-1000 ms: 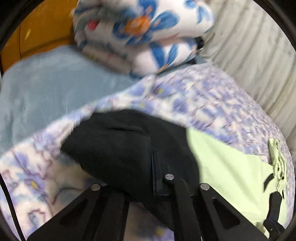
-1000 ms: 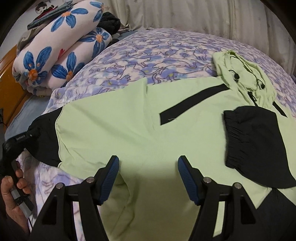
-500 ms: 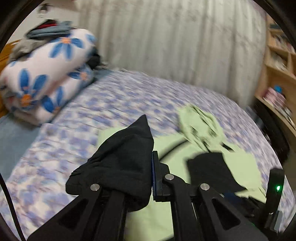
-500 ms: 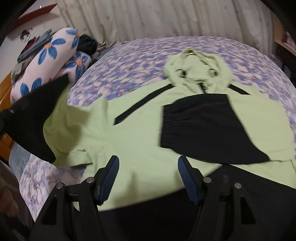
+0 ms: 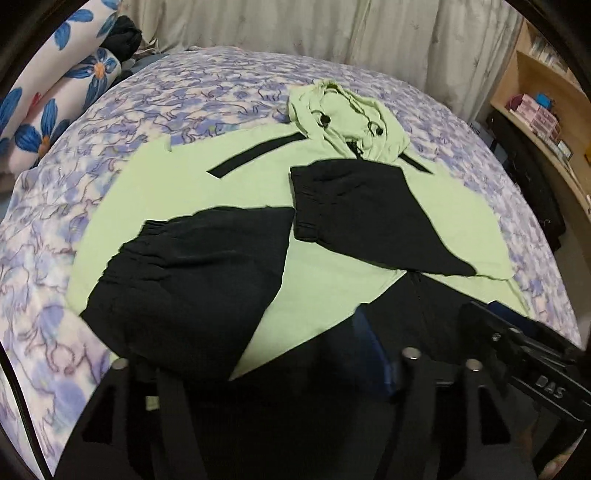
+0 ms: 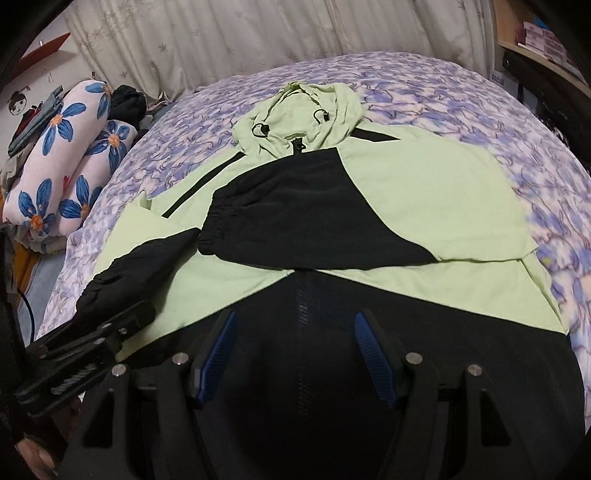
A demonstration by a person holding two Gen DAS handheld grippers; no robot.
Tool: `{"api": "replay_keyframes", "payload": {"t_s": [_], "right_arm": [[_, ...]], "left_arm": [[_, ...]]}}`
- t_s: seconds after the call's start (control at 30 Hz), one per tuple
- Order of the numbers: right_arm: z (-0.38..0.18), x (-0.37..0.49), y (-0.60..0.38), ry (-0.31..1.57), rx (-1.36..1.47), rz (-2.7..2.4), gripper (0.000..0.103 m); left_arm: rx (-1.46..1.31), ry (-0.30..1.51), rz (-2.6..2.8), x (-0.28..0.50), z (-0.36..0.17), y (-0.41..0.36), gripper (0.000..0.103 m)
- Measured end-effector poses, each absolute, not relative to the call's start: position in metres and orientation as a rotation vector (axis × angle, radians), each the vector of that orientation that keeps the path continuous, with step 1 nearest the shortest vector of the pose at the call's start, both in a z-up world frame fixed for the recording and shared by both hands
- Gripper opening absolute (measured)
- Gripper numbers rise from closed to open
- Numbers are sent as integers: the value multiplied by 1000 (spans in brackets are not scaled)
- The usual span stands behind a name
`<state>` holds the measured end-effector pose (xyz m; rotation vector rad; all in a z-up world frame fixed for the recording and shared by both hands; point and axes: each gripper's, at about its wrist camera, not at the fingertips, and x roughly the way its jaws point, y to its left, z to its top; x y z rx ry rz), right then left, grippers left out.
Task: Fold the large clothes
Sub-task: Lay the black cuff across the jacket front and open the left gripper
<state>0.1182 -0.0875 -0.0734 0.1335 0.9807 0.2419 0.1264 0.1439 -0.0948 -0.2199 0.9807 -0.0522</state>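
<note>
A light green and black hooded jacket (image 5: pixel 332 280) (image 6: pixel 424 192) lies front up on the bed, hood at the far end. Both black sleeves are folded across its chest: one (image 5: pixel 192 280) on the left, the other (image 5: pixel 369 214) (image 6: pixel 295 221) just below the hood. My left gripper (image 5: pixel 258 362) hovers at the near end of the left sleeve. Its jaws are opening and the pads do not press the cloth, which lies loose on the jacket. My right gripper (image 6: pixel 295 354) stands open over the black hem (image 6: pixel 332 332), nothing between its blue pads (image 6: pixel 218 354).
A purple flowered bedspread (image 5: pixel 184 85) covers the bed. A rolled quilt with blue flowers (image 6: pixel 62 162) lies at the far left. Pale curtains (image 6: pixel 258 33) hang behind. Wooden shelves (image 5: pixel 543 110) stand at the right. A hand (image 6: pixel 33 454) shows at the lower left.
My left gripper carried the black sleeve from the left edge over the jacket's chest, then opened and let it drop there. My right gripper shifted toward the hem, still open.
</note>
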Motion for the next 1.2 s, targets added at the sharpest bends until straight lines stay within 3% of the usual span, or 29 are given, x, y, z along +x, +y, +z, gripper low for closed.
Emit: {"api": "replay_keyframes", "payload": {"t_s": [0.2, 0.33, 0.7, 0.77, 0.83, 0.9, 1.13, 1.17, 1.2], "right_arm": [[-66, 113, -72, 963, 127, 312, 66], [-60, 108, -54, 958, 111, 367, 66], [-60, 91, -24, 969, 52, 442, 68], [-59, 91, -24, 969, 53, 439, 68], [-59, 91, -25, 964, 62, 430, 68], [-57, 91, -33, 954, 77, 416, 68], [-49, 101, -84, 912, 146, 309, 68], [-50, 103, -93, 914, 158, 295, 68], [-51, 104, -101, 915, 170, 281, 68]], "left_arm": [[-282, 948, -24, 101, -63, 178, 69], [-339, 941, -41, 80, -55, 198, 78], [-391, 985, -73, 48, -86, 205, 80], [-374, 957, -66, 49, -83, 202, 69], [-328, 939, -71, 57, -76, 192, 32], [-300, 932, -82, 70, -70, 181, 12], [-226, 788, -117, 106, -41, 123, 11], [-204, 775, -114, 111, -41, 112, 16], [-189, 776, -114, 114, -43, 103, 33]]}}
